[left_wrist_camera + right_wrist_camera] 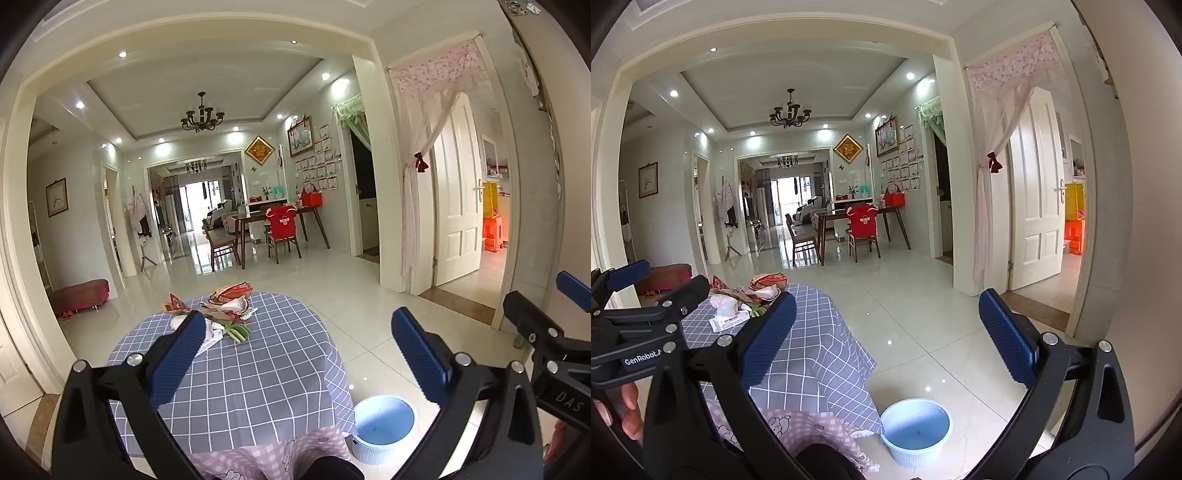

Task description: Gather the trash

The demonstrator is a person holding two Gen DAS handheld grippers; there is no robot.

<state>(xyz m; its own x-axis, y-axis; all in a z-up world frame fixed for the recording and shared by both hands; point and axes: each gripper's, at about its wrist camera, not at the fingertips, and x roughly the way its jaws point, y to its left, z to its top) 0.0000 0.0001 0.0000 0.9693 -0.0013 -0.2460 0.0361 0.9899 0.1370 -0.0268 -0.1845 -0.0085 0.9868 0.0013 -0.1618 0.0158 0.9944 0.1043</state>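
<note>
Grey-blue checked cloth covers the round worktop, on whose far side we see the trash: crumpled red and tan wrappers, white paper, a flat printed packet and some green peel, heaped together and touching. From the right wrist view we find the same heap at the left, on the worktop's upper surface.

The left tongs stand spread as wide as we see them, their blue ribbed pads well apart, with nothing between them; the left pad overlaps the near edge of the heap in the picture, though we cannot tell whether it touches. The right tongs are likewise fully parted and hold nothing; between their pads we see only bare floor tiles and the cloth's hanging edge.

On the floor just beside the worktop stands a pale ribbed bin, its blue inside visible and holding nothing that we can make out. A pink checked cloth with cartoon print lies at the near edge of the worktop. Fingers of a hand show at the lower left of the right wrist view, on the handle of the left tongs. Beyond, we see a dining table with chairs and a curtained doorway
</note>
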